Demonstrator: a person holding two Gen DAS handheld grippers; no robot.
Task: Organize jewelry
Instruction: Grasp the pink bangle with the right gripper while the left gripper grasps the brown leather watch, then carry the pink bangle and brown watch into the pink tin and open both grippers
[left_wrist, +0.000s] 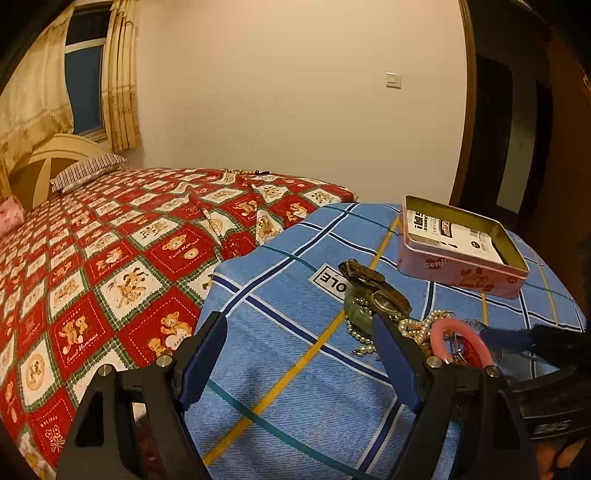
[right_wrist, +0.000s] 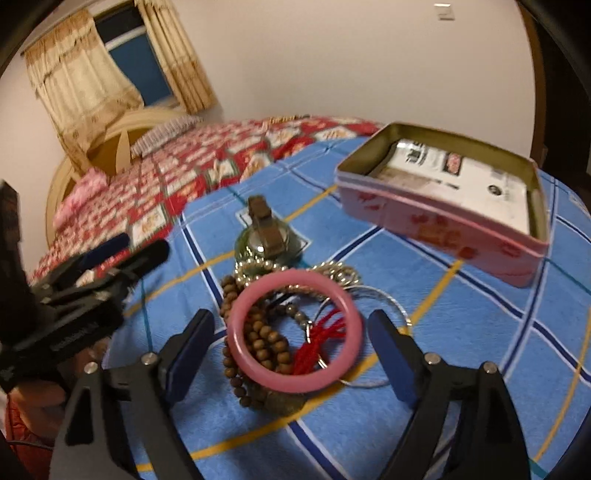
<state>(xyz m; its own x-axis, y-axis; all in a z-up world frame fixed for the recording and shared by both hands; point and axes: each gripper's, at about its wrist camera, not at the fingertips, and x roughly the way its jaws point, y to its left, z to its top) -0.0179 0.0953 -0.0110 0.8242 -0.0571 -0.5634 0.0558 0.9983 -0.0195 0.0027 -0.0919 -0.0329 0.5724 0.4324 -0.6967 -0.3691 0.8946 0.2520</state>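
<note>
Right hand-held gripper (right_wrist: 291, 343), jaws wide, straddles pink bangle (right_wrist: 293, 330) lying flat atop the jewelry pile, centre frame. Left hand-held gripper (left_wrist: 301, 354) open, further off. Tin (right_wrist: 532, 192) upper right; contact probably not made.

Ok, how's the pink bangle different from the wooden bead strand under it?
The pink bangle is one smooth, solid ring; the bead strand is many small brown beads strung together. The bangle keeps a round shape and lies on top, while the strand is looped loosely beneath it, partly showing through its opening. The bangle is glossy pink, the beads dull brown. Both lie in the same pile on the blue cloth, ungripped.
</note>
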